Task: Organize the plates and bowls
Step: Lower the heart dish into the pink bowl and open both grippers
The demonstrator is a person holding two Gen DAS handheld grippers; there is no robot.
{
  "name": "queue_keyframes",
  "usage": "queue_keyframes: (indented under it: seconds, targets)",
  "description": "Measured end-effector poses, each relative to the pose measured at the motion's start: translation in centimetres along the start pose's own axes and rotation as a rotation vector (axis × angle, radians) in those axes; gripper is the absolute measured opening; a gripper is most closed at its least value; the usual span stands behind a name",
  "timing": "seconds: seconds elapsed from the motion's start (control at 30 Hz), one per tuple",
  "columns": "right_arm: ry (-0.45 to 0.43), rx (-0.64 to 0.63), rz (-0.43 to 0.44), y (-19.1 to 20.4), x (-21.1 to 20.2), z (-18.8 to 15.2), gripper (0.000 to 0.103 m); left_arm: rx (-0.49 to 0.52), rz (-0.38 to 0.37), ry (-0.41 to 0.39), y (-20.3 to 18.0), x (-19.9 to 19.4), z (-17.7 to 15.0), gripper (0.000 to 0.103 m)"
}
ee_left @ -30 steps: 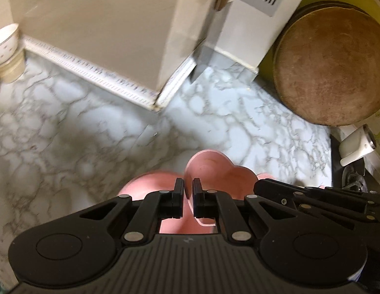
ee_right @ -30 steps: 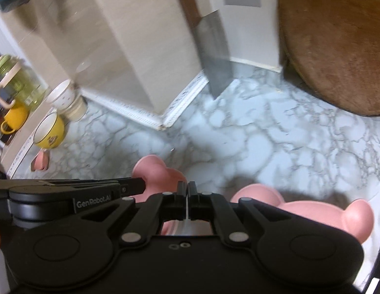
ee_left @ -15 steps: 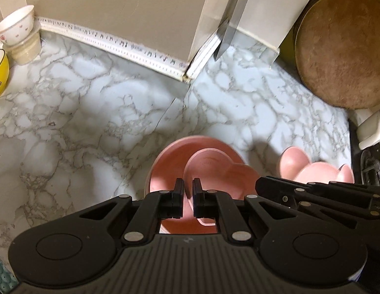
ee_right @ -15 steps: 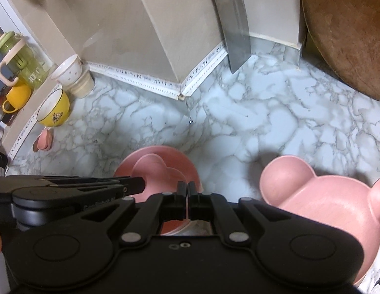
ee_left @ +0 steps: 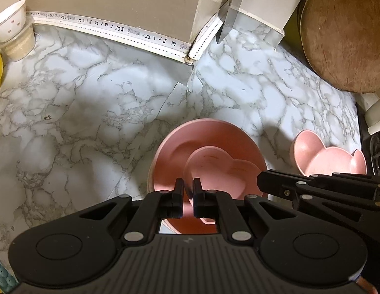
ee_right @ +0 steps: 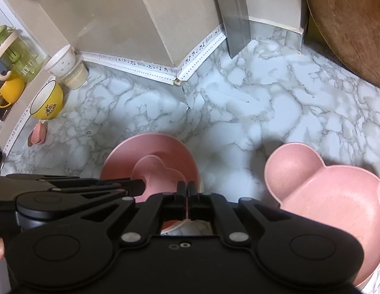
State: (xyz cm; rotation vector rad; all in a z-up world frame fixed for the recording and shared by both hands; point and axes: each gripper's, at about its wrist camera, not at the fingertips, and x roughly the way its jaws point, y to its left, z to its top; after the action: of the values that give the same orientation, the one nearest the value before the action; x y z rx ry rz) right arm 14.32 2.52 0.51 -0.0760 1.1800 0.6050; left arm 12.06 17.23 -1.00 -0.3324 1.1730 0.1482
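Note:
A small pink bear-shaped dish (ee_left: 221,171) hangs over a round pink plate (ee_left: 187,142) on the marble counter. My left gripper (ee_left: 188,192) is shut on the dish's rim at its left side. My right gripper (ee_right: 187,193) is shut on the dish's (ee_right: 155,171) right rim, above the round plate (ee_right: 145,147). A larger pink bear-shaped plate (ee_right: 324,186) lies on the counter to the right; it also shows in the left wrist view (ee_left: 327,156).
A yellow bowl (ee_right: 46,101), a white bowl on a beige cup (ee_right: 63,65), a small pink dish (ee_right: 37,134) and a green jug (ee_right: 10,54) stand at the left. A cleaver (ee_right: 234,12) hangs on the back wall. A round wooden board (ee_left: 344,31) leans at the right.
Both grippers have lifted and pulled back with the small bear dish. The round pink plate and the larger bear plate have come fully into view below.

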Motion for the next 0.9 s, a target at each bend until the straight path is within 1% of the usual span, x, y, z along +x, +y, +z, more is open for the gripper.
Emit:
queue_keyframes:
  seconds: [0.13, 0.2, 0.3, 0.47, 0.57, 0.7, 0.83, 0.9]
  targets:
    - [0.006, -0.009, 0.008, 0.1, 0.1, 0.1, 0.007, 0.007, 0.000, -0.008, 0.0, 0.0, 0.1, 0.006]
    - [0.006, -0.015, 0.014, 0.1, 0.1, 0.1, 0.012, 0.017, 0.002, -0.011, 0.0, 0.0, 0.1, 0.006]
    - [0.005, -0.019, 0.019, 0.2, 0.1, 0.1, 0.015, 0.028, -0.001, -0.014, 0.0, 0.0, 0.1, 0.006]
    - [-0.004, -0.019, 0.023, 0.1, -0.1, 0.1, 0.019, 0.042, -0.014, -0.036, 0.2, -0.3, 0.0, 0.006]
    - [-0.015, -0.017, 0.023, 0.0, -0.4, 0.1, 0.028, 0.039, -0.019, -0.053, 0.5, -0.6, 0.0, 0.006]
    - [-0.027, -0.012, 0.035, -0.2, -1.0, 0.0, 0.034, 0.036, -0.037, -0.073, 0.7, -1.1, -0.1, 0.006]
    - [-0.047, -0.013, 0.041, -0.2, -1.6, -0.2, 0.039, 0.020, -0.084, -0.101, 1.0, -1.7, -0.4, 0.006]
    - [-0.059, -0.012, 0.045, -0.3, -2.1, -0.4, 0.049, 0.025, -0.100, -0.129, 1.1, -2.2, -0.7, 0.006]
